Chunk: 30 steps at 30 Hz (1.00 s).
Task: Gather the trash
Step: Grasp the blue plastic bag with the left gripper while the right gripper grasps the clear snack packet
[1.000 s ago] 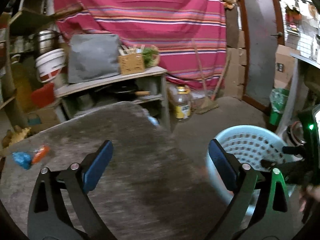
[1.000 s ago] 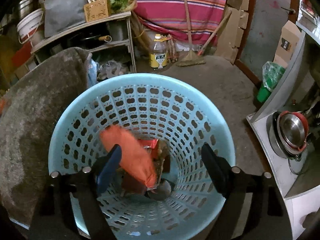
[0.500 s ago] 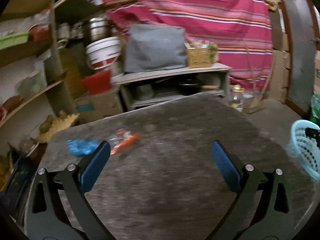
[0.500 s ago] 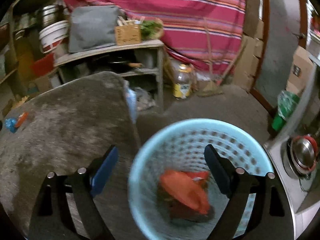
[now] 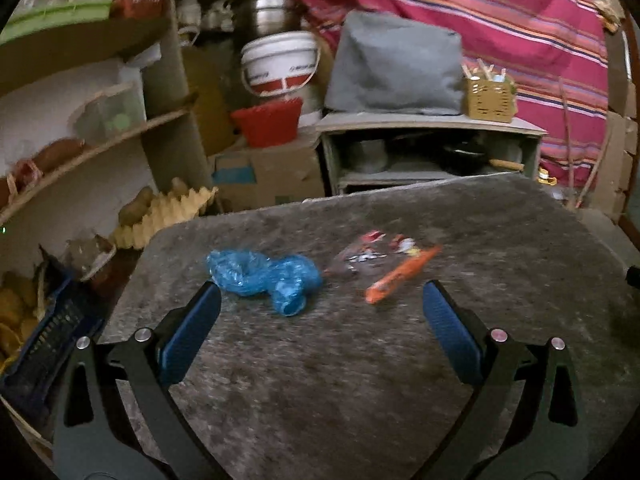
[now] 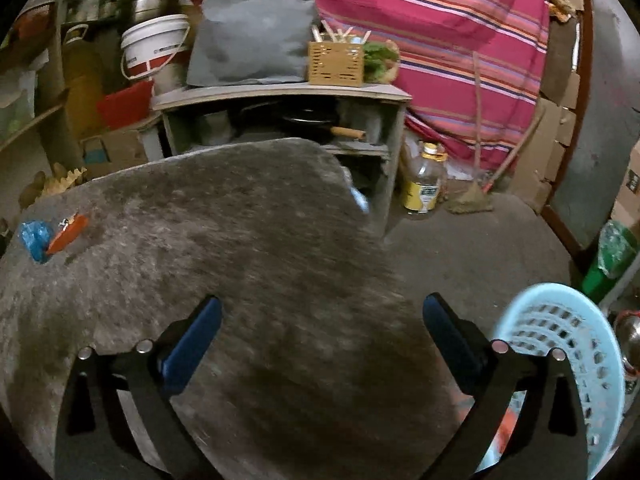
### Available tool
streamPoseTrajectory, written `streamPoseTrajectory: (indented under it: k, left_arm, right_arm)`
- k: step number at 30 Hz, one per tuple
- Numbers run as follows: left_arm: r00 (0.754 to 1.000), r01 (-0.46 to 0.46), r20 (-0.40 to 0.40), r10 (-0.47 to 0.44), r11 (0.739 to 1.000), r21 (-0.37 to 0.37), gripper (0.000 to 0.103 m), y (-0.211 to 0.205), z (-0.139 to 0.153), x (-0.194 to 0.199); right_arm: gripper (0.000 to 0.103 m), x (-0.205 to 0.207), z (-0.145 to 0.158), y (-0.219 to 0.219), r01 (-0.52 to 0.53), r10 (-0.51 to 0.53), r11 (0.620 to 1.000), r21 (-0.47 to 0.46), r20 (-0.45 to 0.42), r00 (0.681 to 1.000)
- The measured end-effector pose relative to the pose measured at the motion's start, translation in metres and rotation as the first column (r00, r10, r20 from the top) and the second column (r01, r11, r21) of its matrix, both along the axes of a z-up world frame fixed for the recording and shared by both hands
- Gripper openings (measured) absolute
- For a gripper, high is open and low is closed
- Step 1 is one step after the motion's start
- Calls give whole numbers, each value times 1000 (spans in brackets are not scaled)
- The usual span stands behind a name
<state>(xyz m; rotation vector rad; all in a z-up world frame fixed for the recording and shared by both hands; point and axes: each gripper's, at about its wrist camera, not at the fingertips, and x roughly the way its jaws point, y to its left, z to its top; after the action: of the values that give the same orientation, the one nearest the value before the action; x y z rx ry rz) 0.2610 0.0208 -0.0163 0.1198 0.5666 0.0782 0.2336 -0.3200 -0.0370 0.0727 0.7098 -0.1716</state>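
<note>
Blue crinkly bag (image 5: pixel 264 276) lies on the grey worktop (image 5: pixel 360 380) just ahead of the wide, empty left claw (image 5: pixel 320 304), probably light and soft, so pinch its bunched middle.

The left wrist view looks down along its jaws at the grey counter (image 5: pixel 360 360) from close in, with the blue bag (image 5: pixel 260 276) at 12 o'clock just past the fingertips. The right wrist view sits further back and to the right, facing the same way, the blue bag (image 6: pixel 34 240) far off at 9 o'clock and the basket (image 6: pixel 560 344) at 4 o'clock. Both share the counter, the grey shelf unit (image 5: pixel 432 124) (image 6: pixel 280 92) and the striped cloth (image 5: pixel 500 20) (image 6: pixel 440 40) behind.
</note>
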Motion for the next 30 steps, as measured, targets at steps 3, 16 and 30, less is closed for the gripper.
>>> streamPoseTrajectory:
  k: [3,16,30]
  left_arm:
    - [999,-30,-42,28,999,-37,95,18,-11,18]
    - [990,-35,-138,31,999,-26,77,45,-44,73]
    - [983,35,-178,-42,999,-41,18,59,-46,83]
  right_arm:
    - [99,14,-6,15,-34,34,999,2,2,999]
    - [99,49,-4,35,-105,103,993,-48,-57,993]
    - [99,61,4,83,-162,157,981,-103,-51,986]
